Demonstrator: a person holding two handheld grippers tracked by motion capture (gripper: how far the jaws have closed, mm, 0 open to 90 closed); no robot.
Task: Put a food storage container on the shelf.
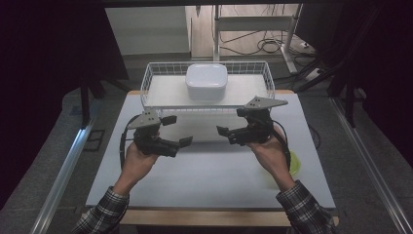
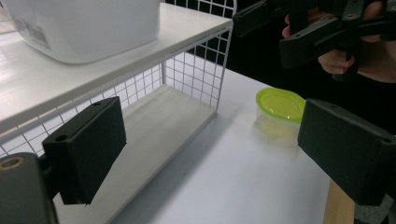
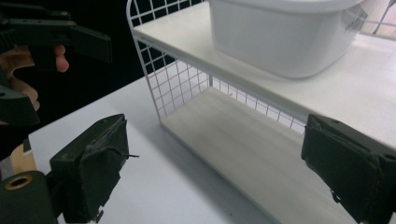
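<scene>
My left gripper (image 1: 178, 130) hovers over the white table (image 1: 209, 170), open, with nothing between its jaws (image 2: 215, 154). Facing it from the right, my right gripper (image 1: 233, 122) is also open and empty (image 3: 219, 172). Both stand just in front of a white wire rack (image 1: 156, 80) with two shelves. A white lidded tub (image 1: 206, 82) sits on the top shelf (image 2: 88, 28) (image 3: 285, 32). The lower shelf board (image 3: 243, 140) is bare. Each gripper view shows the other hand's gripper farther off: the right gripper (image 2: 327, 32) and the left gripper (image 3: 56, 35).
A small clear container with a yellow-green lid (image 2: 280, 105) stands on the table at the right, partly behind the right forearm (image 1: 295, 163). The table's wooden front edge (image 1: 204, 217) runs along the bottom. Cables and a metal stand (image 1: 258, 39) lie beyond the rack.
</scene>
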